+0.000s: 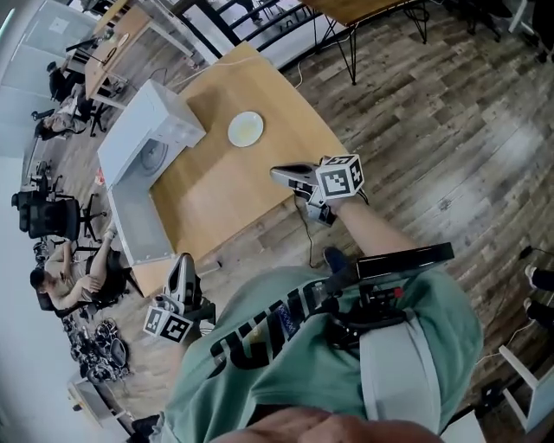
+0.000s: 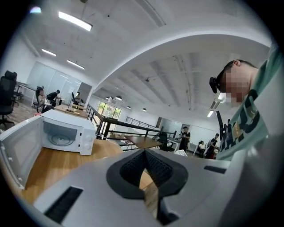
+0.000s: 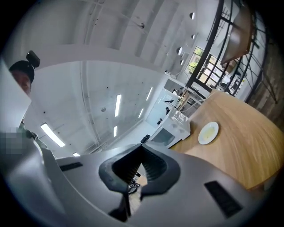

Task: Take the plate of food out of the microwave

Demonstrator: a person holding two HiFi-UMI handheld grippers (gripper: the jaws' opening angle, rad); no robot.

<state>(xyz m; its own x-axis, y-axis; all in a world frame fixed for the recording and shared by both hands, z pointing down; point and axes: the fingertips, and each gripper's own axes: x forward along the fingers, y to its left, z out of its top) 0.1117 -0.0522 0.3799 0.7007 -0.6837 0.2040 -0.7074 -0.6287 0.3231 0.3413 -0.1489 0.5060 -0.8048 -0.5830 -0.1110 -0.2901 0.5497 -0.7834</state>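
A white plate (image 1: pixel 246 129) with pale yellow food lies on the wooden table (image 1: pixel 216 186), to the right of the white microwave (image 1: pixel 151 130). The right gripper view shows the same plate (image 3: pixel 208 132) beside the microwave (image 3: pixel 171 131). The microwave's door (image 1: pixel 138 221) hangs open, and in the left gripper view the microwave (image 2: pixel 66 135) holds only its glass turntable. My right gripper (image 1: pixel 275 173) hovers at the table's near edge, shut and empty. My left gripper (image 1: pixel 182 260) is off the table's corner near the door, also shut and empty. Both grippers are well short of the plate.
Seated people and office chairs (image 1: pixel 39 212) are left of the table. More desks (image 1: pixel 112 39) and a black railing (image 1: pixel 260 17) lie beyond it. A dark cable (image 1: pixel 310 234) runs over the wooden floor by the table's near edge.
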